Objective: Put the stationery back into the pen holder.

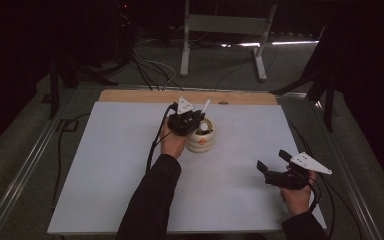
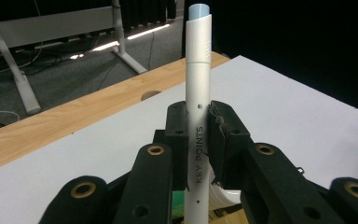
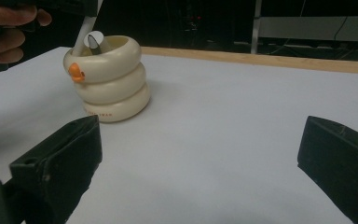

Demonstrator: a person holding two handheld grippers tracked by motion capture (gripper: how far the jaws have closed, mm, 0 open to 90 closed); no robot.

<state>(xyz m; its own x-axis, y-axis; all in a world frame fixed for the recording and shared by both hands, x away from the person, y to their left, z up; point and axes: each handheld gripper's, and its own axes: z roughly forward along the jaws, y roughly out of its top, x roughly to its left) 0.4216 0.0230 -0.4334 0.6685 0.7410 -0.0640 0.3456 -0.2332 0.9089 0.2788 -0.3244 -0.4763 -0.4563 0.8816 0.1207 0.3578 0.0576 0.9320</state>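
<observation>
A cream pen holder [image 1: 201,140] made of three stacked rings, with a small orange beak [image 3: 76,72], stands near the middle of the white board. My left gripper [image 1: 195,120] hovers right above it, shut on a white pen [image 2: 199,84] printed "KEY POINTS". The pen [image 3: 84,39] slants down from the jaws, and its lower end reaches into the holder's [image 3: 112,79] opening. A white, grey-tipped piece [image 3: 94,42] sits inside the holder beside it. My right gripper [image 1: 271,160] rests low at the front right, open, with nothing between its jaws [image 3: 200,158].
The white board [image 1: 110,165] lies on a table with a bare wooden strip [image 1: 140,96] along the far edge. Behind the table stand a metal frame's legs [image 1: 185,50] and dark tripod legs [image 1: 325,85]. Cables [image 1: 152,150] trail from the left gripper across the board.
</observation>
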